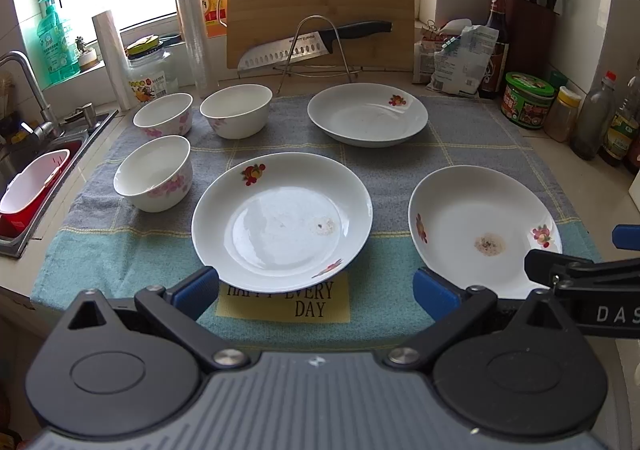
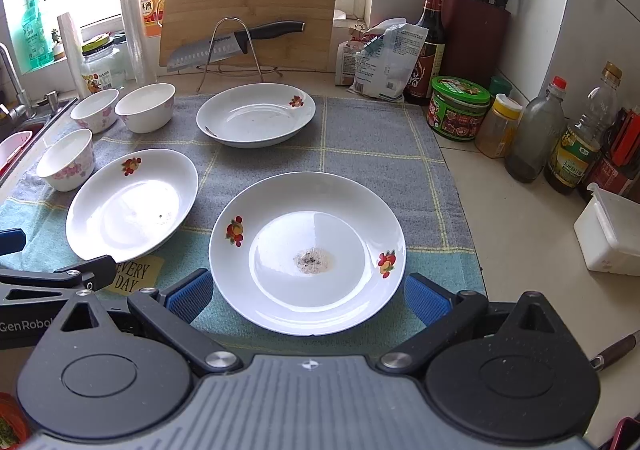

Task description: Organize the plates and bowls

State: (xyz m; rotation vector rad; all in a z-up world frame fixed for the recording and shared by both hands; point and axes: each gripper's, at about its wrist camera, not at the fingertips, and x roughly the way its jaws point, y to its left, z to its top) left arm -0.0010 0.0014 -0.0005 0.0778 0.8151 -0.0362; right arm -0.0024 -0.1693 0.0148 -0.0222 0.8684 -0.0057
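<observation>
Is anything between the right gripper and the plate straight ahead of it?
Nothing visible. The right gripper has its jaws wide open, and the near plate lies straight ahead on the cloth, with no dish between them. The next plate lies off to the left.

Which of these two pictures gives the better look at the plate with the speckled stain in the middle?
The right wrist view. There the stained plate sits whole and centred in front of the open right gripper, stain and both fruit prints clear. In the left wrist view the same plate lies off to the right, with its near edge hidden behind gripper parts.
</observation>
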